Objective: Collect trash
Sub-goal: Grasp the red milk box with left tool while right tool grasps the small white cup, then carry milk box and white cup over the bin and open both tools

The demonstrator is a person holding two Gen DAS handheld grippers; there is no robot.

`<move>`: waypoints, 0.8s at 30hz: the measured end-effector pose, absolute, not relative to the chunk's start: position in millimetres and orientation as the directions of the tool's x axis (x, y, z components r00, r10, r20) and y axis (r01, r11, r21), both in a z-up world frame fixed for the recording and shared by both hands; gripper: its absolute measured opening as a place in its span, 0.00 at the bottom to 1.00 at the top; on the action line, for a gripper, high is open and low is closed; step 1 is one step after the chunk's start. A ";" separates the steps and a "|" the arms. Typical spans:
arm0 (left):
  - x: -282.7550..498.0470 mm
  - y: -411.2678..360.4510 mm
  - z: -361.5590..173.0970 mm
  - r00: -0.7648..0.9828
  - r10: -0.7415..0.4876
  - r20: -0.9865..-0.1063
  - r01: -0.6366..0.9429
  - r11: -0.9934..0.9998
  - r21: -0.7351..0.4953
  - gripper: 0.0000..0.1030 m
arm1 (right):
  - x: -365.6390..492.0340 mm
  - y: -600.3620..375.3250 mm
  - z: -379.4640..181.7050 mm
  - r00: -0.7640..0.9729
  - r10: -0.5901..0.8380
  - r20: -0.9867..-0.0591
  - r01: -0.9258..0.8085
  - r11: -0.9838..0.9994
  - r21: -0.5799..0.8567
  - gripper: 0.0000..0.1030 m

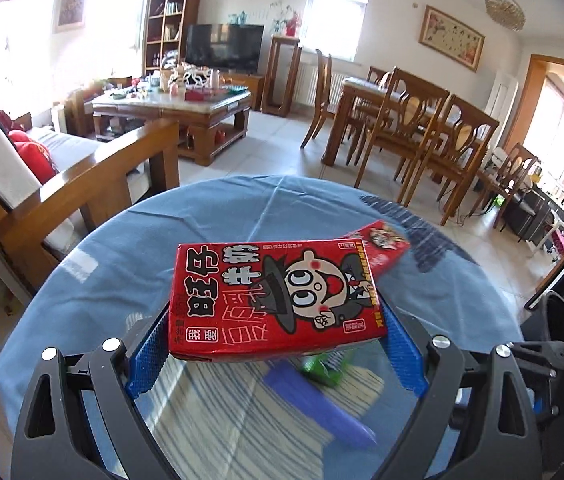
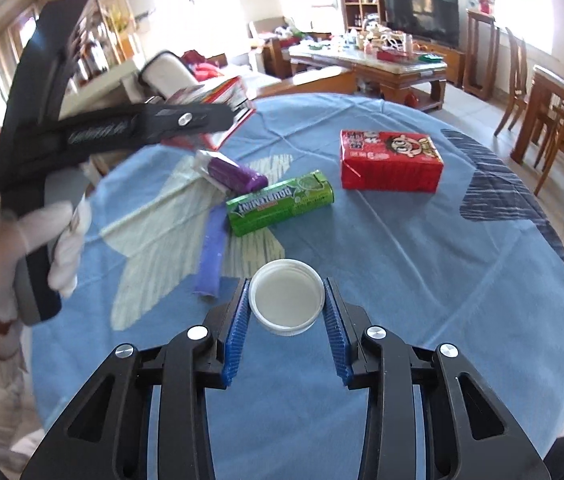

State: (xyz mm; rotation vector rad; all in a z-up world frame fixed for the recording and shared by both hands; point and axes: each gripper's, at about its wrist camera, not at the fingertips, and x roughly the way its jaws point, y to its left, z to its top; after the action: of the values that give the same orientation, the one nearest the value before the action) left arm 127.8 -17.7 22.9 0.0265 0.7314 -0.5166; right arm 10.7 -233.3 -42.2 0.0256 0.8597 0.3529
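Observation:
My left gripper (image 1: pixel 278 320) is shut on a red milk carton (image 1: pixel 274 296) with a cartoon face and holds it above the round table. It also shows in the right wrist view (image 2: pixel 238 110), raised at the far left with the carton (image 2: pixel 222 94). My right gripper (image 2: pixel 287 300) is shut on a white bottle cap (image 2: pixel 287 300), open side up, just above the blue tablecloth (image 2: pixel 422 280). A second red carton (image 2: pixel 391 161) (image 1: pixel 382 242), a green gum pack (image 2: pixel 280 202), a purple wrapper (image 2: pixel 236 175) and a purple strip (image 2: pixel 211 256) lie on the table.
The round table with the blue cloth (image 1: pixel 202 216) stands in a living room. A wooden sofa (image 1: pixel 82 184) is to the left, a coffee table (image 1: pixel 178 108) behind, and a dining table with chairs (image 1: pixel 410 128) to the right.

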 end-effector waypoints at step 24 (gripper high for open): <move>-20.5 -150.5 40.9 0.463 -0.695 -0.550 0.736 0.647 -0.198 0.87 | -162.5 -392.2 1.9 0.766 0.240 -0.596 -0.086 0.957 0.276 0.36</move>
State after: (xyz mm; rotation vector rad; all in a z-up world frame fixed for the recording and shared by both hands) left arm -20.5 -150.5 40.9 0.0707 0.6416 -0.8803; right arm -162.5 -392.2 1.9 0.2390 0.6759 0.1789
